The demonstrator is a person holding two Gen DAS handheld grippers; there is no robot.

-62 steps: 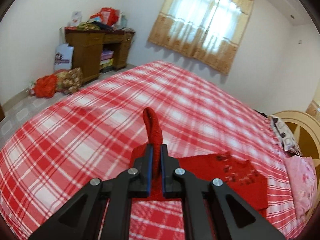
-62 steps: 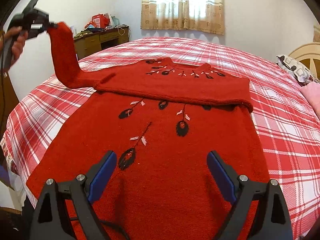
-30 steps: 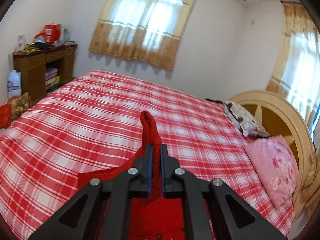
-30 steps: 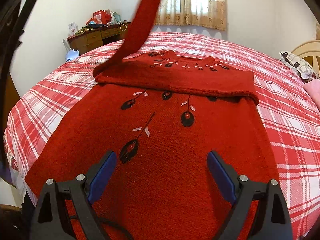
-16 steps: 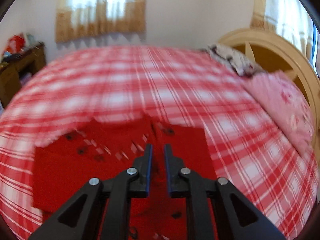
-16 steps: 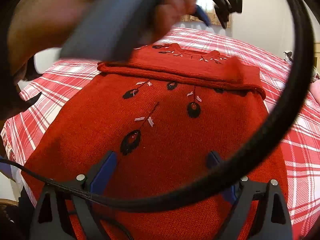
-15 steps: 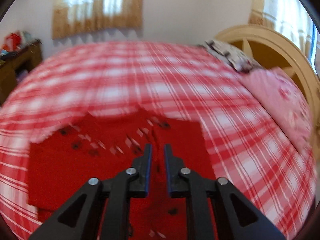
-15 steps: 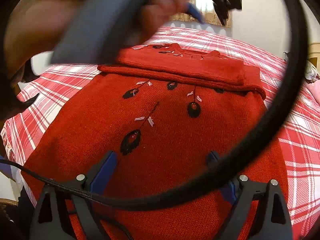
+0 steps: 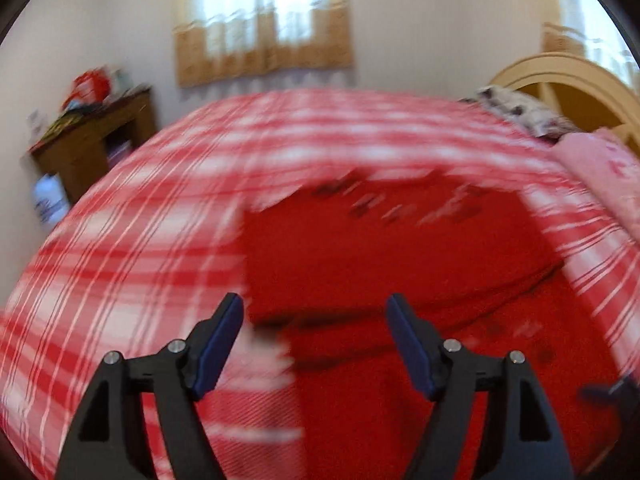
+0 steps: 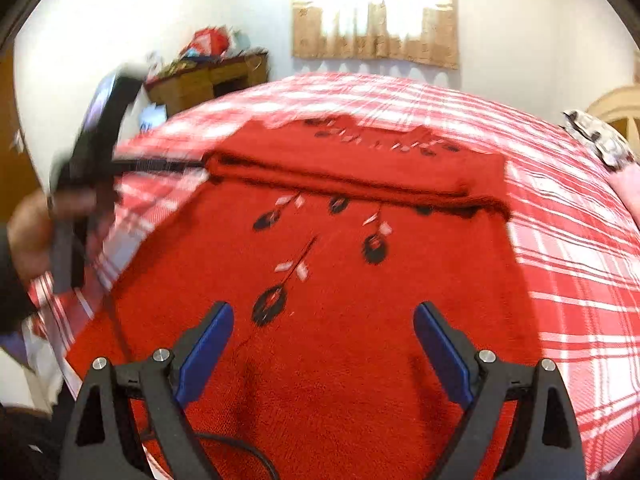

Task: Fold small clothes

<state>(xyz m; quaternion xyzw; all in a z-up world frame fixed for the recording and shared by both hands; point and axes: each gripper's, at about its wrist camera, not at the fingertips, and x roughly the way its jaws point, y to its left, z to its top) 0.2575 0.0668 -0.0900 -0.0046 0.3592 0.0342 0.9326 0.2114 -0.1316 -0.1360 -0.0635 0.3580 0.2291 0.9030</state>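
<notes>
Left gripper [image 9: 314, 344] has let go of the sleeve, now laid across the sweater's [image 10: 340, 280] top fold, and swung back left, jaws wide. Right gripper [image 10: 320, 344] hovers wide and empty over the hem at the bed's [image 10: 568, 240] near edge, likely ready for the next fold

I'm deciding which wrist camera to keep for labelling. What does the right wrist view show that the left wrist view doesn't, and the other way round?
Only the right wrist view shows the person's hand holding the left gripper, and the sweater's leaf pattern sharply. Only the left wrist view shows the pink pillow clearly, and much of the headboard. Both show the folded sleeves across the sweater's top, the plaid bedspread, the curtained window, the wooden desk, and open jaws.
</notes>
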